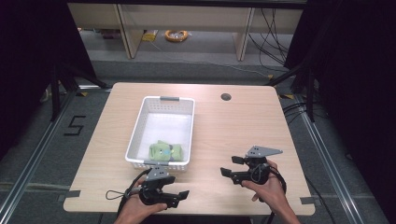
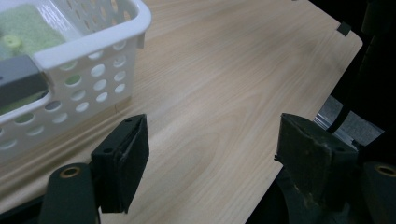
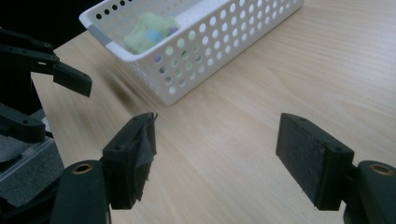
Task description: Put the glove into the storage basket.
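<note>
A white perforated basket (image 1: pixel 140 121) stands on the left half of the wooden table (image 1: pixel 233 130). Inside its near end lies a green folded cloth item (image 1: pixel 165 152), also seen through the basket wall (image 3: pixel 148 29) and at the corner (image 2: pixel 28 32). My left gripper (image 1: pixel 182 194) is open just in front of the basket's near end, its jaws wide apart (image 2: pixel 212 154) over bare wood. My right gripper (image 1: pixel 230 166) is open too, held over the table to the right of the basket, jaws spread (image 3: pixel 217 149) with nothing between them.
A round cable hole (image 1: pixel 226 97) sits near the table's far edge. The basket's grey handle (image 2: pixel 18 79) lies close to the left gripper. Beyond the table are a shelf unit's legs (image 1: pixel 126 32), cables and a yellow coil (image 1: pixel 176 35) on the floor. Dark curtains flank both sides.
</note>
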Demonstrator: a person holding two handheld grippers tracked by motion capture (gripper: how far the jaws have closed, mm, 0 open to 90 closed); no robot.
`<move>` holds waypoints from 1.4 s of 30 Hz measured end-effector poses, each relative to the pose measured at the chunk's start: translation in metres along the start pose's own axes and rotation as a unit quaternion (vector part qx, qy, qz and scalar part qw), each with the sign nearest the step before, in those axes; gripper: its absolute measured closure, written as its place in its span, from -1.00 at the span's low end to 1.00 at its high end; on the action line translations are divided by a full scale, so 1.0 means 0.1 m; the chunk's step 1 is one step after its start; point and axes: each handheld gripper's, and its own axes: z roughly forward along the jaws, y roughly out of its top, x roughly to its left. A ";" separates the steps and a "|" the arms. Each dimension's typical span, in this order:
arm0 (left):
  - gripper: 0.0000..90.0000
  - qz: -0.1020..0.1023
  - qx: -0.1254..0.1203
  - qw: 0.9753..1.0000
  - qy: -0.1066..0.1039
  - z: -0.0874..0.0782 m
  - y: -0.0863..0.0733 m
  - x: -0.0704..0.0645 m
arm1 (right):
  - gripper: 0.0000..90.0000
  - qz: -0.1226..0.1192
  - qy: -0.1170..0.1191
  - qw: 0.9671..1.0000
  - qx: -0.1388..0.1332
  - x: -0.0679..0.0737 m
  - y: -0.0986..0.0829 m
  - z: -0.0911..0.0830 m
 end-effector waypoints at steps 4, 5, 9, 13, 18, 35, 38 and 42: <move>-0.46 0.003 0.003 1.000 -0.002 0.01 -0.06 0.00 | -0.39 0.003 0.002 1.000 0.001 0.00 -0.13 -0.03; -0.46 0.006 0.004 1.000 -0.001 0.01 -0.07 0.00 | -0.40 0.022 0.004 1.000 0.005 0.03 -0.16 -0.04; -0.45 0.012 0.009 1.000 -0.002 0.02 -0.15 -0.01 | -0.43 0.012 -0.009 1.000 0.018 0.01 -0.27 -0.06; -0.45 0.020 0.025 0.999 0.013 0.01 -0.24 0.01 | -0.43 0.005 -0.010 1.000 0.022 0.01 -0.35 -0.09; -0.45 0.011 0.029 0.999 0.023 -0.01 -0.32 0.03 | -0.47 0.006 -0.008 1.000 0.029 0.08 -0.45 -0.12; -0.66 0.019 0.038 0.999 0.024 -0.04 -0.47 0.03 | -0.58 0.000 -0.016 0.997 0.074 0.19 -0.78 -0.17; -0.66 0.020 0.032 0.999 0.027 -0.04 -0.47 0.04 | -0.58 0.003 -0.017 0.996 0.084 0.19 -0.78 -0.16; -0.66 0.016 0.031 0.999 0.031 -0.03 -0.47 0.05 | -0.58 0.000 -0.010 0.996 0.086 0.19 -0.78 -0.15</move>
